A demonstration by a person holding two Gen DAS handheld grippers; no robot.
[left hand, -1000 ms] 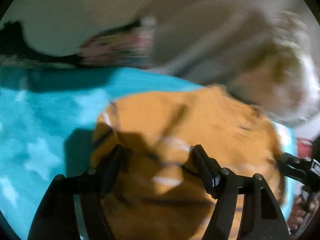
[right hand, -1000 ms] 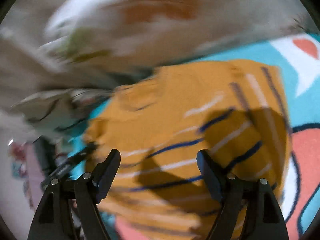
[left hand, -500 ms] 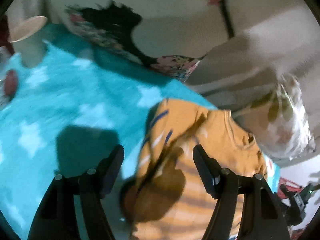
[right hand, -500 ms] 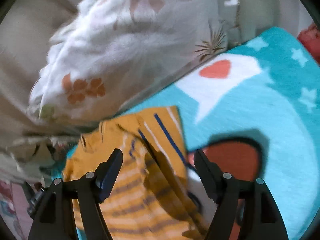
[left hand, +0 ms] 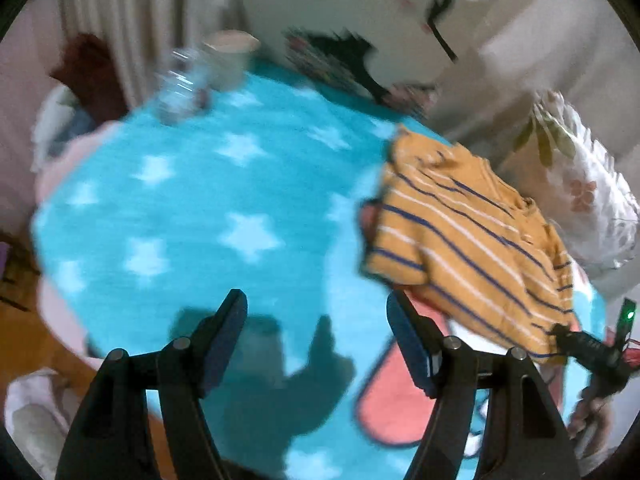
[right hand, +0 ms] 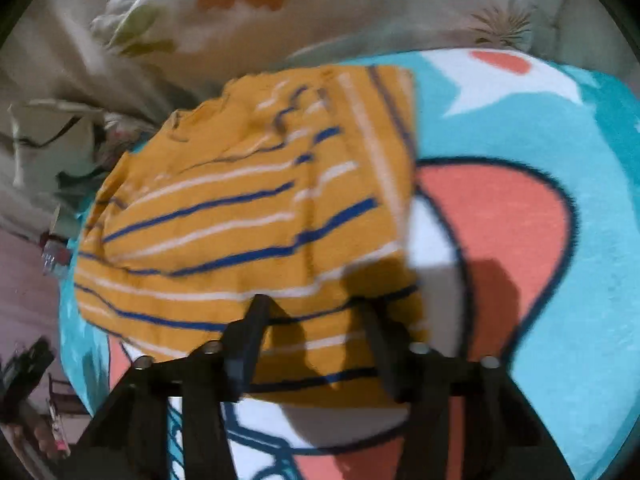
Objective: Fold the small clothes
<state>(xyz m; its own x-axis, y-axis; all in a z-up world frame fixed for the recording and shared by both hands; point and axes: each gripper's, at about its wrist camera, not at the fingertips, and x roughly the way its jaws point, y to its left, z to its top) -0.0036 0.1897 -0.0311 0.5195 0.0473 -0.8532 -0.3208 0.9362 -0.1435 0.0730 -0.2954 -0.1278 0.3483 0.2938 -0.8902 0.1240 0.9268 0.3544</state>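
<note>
A small mustard-yellow T-shirt (left hand: pixel 472 236) with thin navy and white stripes lies rumpled and partly folded over itself, sitting at the right of the left wrist frame and across the centre-left (right hand: pixel 248 216) of the right wrist frame.

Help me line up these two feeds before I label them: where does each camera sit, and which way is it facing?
Left wrist: sits on the left gripper, looking along its open fingers over the starred blue blanket; the striped shirt lies to the right, and the right gripper shows at the edge.
Right wrist: sits on the right gripper, its fingers over the shirt's near hem, facing the floral pillow.
Shared: shirt, blanket and floral pillow.
</note>
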